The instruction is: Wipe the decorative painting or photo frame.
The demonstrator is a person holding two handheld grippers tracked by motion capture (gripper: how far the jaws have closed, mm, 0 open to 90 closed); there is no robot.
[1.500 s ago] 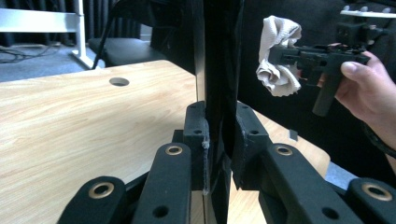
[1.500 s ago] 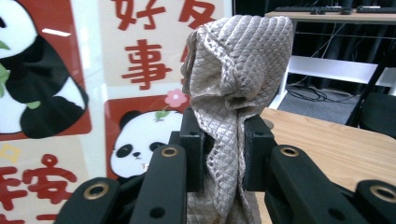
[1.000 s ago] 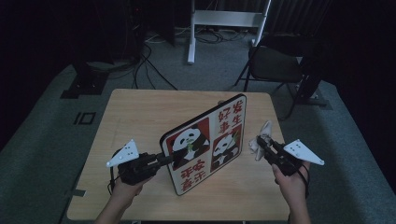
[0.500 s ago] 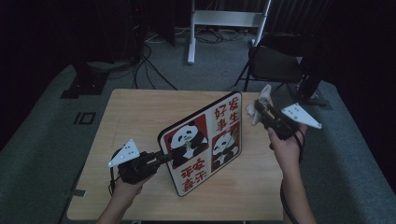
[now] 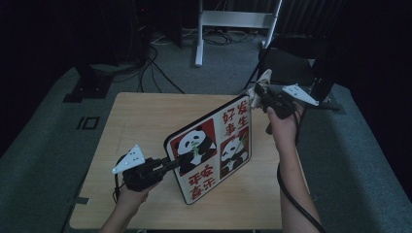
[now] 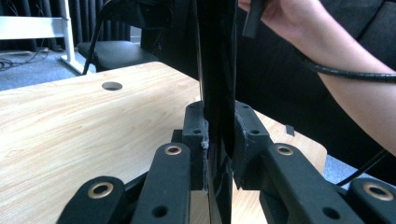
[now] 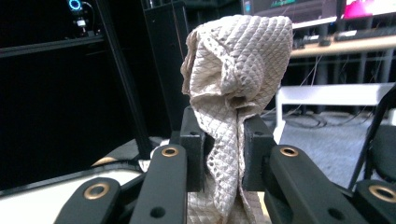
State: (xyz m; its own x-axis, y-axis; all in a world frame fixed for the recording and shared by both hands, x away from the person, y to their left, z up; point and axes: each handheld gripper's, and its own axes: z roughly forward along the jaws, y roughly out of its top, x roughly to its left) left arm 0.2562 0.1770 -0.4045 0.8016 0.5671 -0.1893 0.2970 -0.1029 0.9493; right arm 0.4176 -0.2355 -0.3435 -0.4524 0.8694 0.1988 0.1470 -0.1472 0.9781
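A light wooden desk (image 5: pixel 145 116) with a round cable hole (image 6: pixel 111 86) stands on grey carpet (image 5: pixel 53 141) in a dim room — dark curtains hang behind. Past the far edge stands a white metal frame (image 5: pixel 233 19), cables (image 5: pixel 150 58) strewn around its foot. A black chair (image 5: pixel 291 63) sits off the far right corner — lit monitors (image 7: pixel 322 9) glow on another desk behind.

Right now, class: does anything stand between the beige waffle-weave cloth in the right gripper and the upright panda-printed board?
Nothing visible does. The beige waffle-weave cloth, clamped in the right gripper, hangs just beyond the upright panda-printed board, at its top far corner.
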